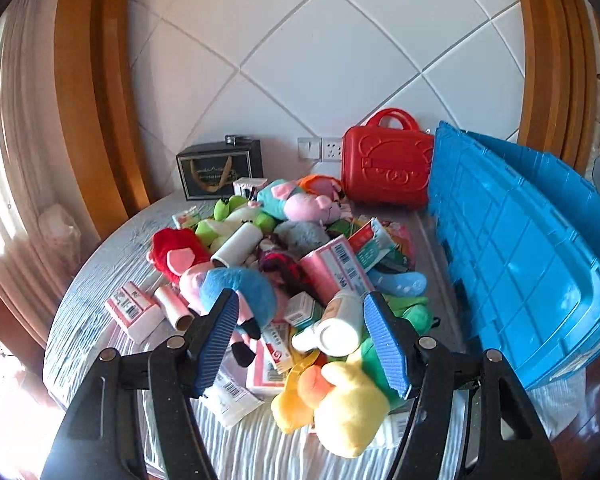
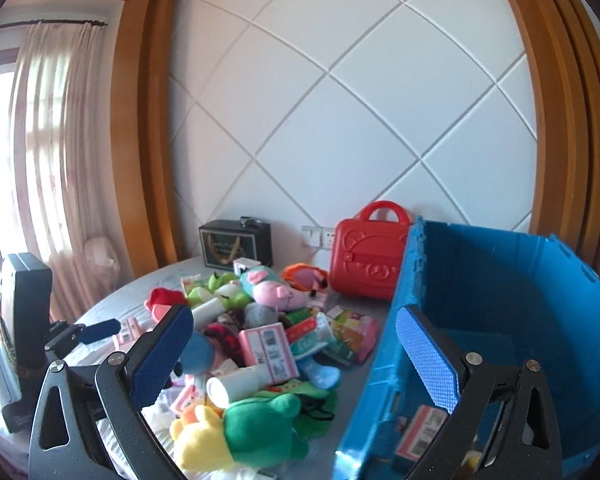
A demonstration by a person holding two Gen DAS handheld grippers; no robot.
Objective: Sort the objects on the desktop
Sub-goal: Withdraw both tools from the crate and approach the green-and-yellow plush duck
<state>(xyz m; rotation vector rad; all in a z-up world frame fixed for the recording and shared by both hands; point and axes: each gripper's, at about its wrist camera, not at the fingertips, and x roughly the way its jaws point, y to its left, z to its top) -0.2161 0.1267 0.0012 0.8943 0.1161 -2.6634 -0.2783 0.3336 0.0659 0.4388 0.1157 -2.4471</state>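
- Presently, the left gripper (image 1: pixel 300 334) hung over the near end of the pile, fingers (image 1: pixel 216 336) apart and clamped on nothing; a white bottle (image 1: pixel 334 330) and a pink carton lay on the tabletop (image 1: pixel 100 280) in the gap between them.
- Right gripper (image 2: pixel 296 356): fingers (image 2: pixel 428 360) spread wide, empty, straddling the near wall of the bin (image 2: pixel 384 360).
- Bin: blue plastic, open top, on the right of the tabletop, just beside the pile; one pink barcoded box (image 2: pixel 418 432) lay inside near the front.
- Pile: plush toys and small cartons heaped mid-tabletop on a pale striped cloth.
- Yellow plush (image 1: pixel 340 404): nearest item, touching a green plush (image 2: pixel 268 428).
- Blue plush (image 1: pixel 240 292): left of centre, behind the left finger.
- Pink pig plush (image 1: pixel 312 206): far end of the pile.
- Pink pack (image 1: pixel 336 268): barcoded, centre, tilted.
- Paper rolls (image 1: pixel 176 306): left edge, beside a pink and white box (image 1: pixel 134 312).
- Red case (image 1: pixel 386 164): upright against the wall, left of the bin.
- Black box (image 1: pixel 220 170): far left, against the wall.
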